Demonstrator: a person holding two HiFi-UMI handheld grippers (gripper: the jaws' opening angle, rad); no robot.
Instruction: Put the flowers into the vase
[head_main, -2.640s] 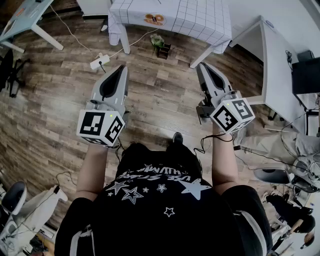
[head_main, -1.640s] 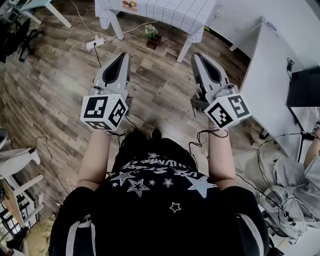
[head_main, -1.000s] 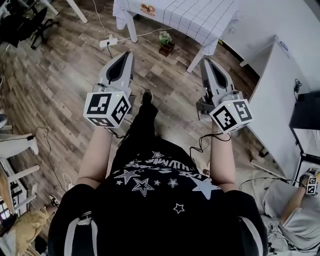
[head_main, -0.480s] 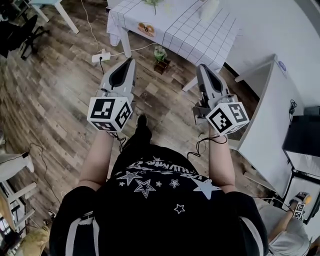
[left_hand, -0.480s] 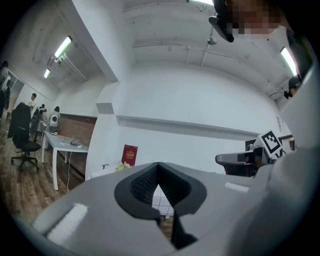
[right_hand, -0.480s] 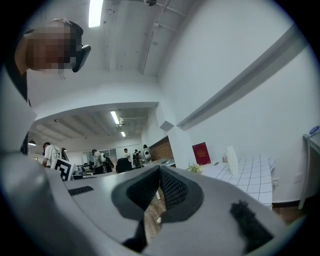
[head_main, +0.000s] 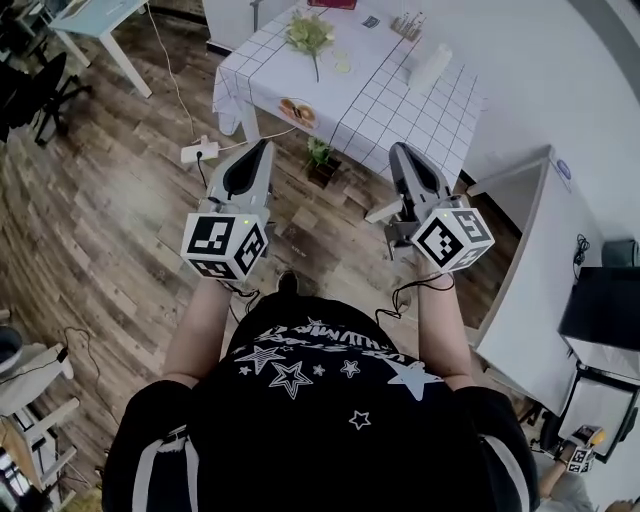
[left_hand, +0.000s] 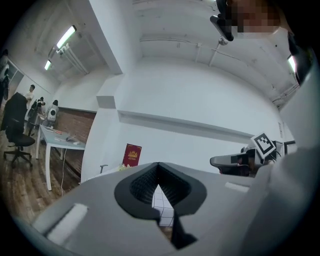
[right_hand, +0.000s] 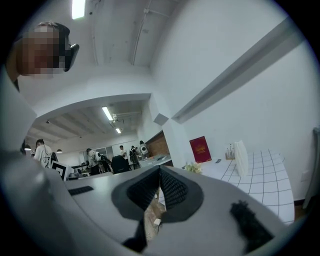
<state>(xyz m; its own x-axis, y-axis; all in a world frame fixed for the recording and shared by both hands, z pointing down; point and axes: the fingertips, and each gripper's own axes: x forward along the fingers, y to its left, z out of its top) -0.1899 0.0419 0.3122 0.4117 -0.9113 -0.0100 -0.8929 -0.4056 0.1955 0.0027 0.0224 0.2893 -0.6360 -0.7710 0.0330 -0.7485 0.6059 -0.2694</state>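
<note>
The desk covered with a white grid-checked cloth (head_main: 400, 110) is seen from above in the head view, ahead of both grippers. The bunch of pale yellow-white flowers with green leaves (head_main: 309, 34) is laid on the desk's far left part. The tall white ribbed vase (head_main: 430, 68) is stood well apart from it, to the right.

The left gripper (head_main: 262, 147) and the right gripper (head_main: 401, 150) are held side by side over the brown wooden floor (head_main: 120, 220), short of the desk. Only the gripper views show the jaws end-on. Each pair is pressed together at the tips with nothing pinched, and checked cloth is glimpsed through the left pair's hollow.

The red upright card (right_hand: 200, 149) against the far wall is seen plainly in the right gripper view, with the flowers below it and the vase to its right. People (right_hand: 42, 152) at the room's far end appear in that view.

A green plant (head_main: 318, 152) is held in a small dark pot (head_main: 322, 172) on the floor, beneath the desk's near edge.

The cloth is draped over that near edge. A white power strip (head_main: 197, 152) is laid on the floor near the desk's left leg. A plain white desk (head_main: 530, 260) borders the floor on the right.
</note>
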